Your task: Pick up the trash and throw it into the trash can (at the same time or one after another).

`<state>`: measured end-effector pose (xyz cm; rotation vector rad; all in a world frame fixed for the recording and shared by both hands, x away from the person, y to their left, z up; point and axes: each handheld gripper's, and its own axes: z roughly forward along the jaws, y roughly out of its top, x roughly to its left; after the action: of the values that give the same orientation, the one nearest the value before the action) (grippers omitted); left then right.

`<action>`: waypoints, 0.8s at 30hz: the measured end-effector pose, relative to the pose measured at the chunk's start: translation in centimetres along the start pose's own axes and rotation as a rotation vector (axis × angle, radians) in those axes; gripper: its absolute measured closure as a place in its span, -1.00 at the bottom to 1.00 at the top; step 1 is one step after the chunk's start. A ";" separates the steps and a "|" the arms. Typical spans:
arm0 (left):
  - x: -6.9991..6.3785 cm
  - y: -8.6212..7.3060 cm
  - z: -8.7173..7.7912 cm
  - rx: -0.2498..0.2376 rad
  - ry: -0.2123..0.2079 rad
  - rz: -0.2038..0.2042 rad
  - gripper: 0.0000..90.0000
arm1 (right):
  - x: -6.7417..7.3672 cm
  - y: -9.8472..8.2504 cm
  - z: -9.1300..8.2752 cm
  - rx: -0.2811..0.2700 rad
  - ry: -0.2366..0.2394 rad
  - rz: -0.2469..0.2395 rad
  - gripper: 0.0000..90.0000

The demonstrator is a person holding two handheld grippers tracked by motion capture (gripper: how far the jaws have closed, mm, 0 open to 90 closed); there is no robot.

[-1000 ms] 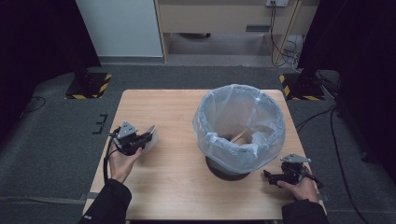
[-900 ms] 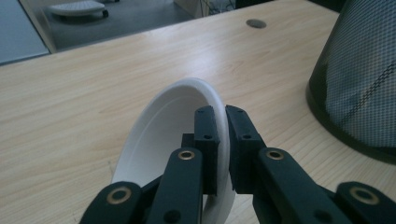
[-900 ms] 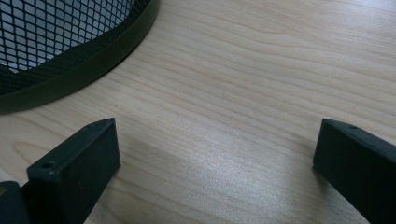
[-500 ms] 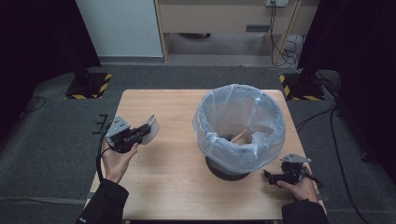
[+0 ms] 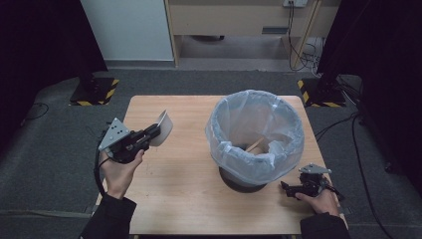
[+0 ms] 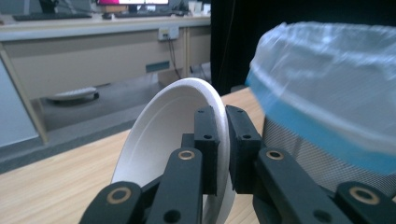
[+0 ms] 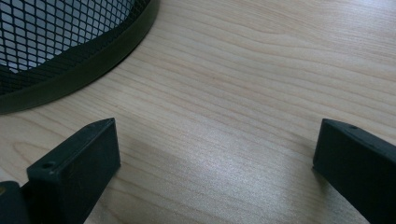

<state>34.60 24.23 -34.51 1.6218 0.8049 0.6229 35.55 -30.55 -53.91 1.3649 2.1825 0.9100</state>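
Status: disposal under way, not complete. The paper plate was off the table, held on edge by the left gripper, whose jaws were pinched together on its rim. It sat at about 9 o'clock from the bin, well apart from it and not yet over the opening. Judged remaining: carry across, release into the liner. Inside the bin, a wooden stick and what appeared to be pale card or paper lay at the bottom, so some waste was apparently in already.

Count:
- Paper plate: one, white, in the left gripper.
- Bin: one, black mesh, bag-lined.
- Wooden stick: one, in the bin.
- Grippers: two. The right gripper rested on the table at about 5 o'clock from the bin, jaws spread wide, holding nothing.
- Table: one, bare wood elsewhere.
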 end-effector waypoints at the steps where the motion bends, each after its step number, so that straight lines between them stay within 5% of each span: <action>1: -0.2 0.2 -0.1 -0.010 -0.004 -0.001 0.86 | 0.0 0.0 0.0 0.000 0.000 0.000 -0.98; 16: -2.7 4.6 -2.9 -0.193 -0.075 0.031 0.86 | 0.0 0.0 0.0 0.001 0.000 0.005 -0.98; 24: -4.8 7.3 -2.3 -0.248 -0.122 0.074 0.86 | 0.0 0.0 0.0 0.000 0.001 0.005 -0.98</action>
<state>31.06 21.13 -26.74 1.4517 0.5576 0.6427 35.53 -30.52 -53.92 1.3710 2.1807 0.9119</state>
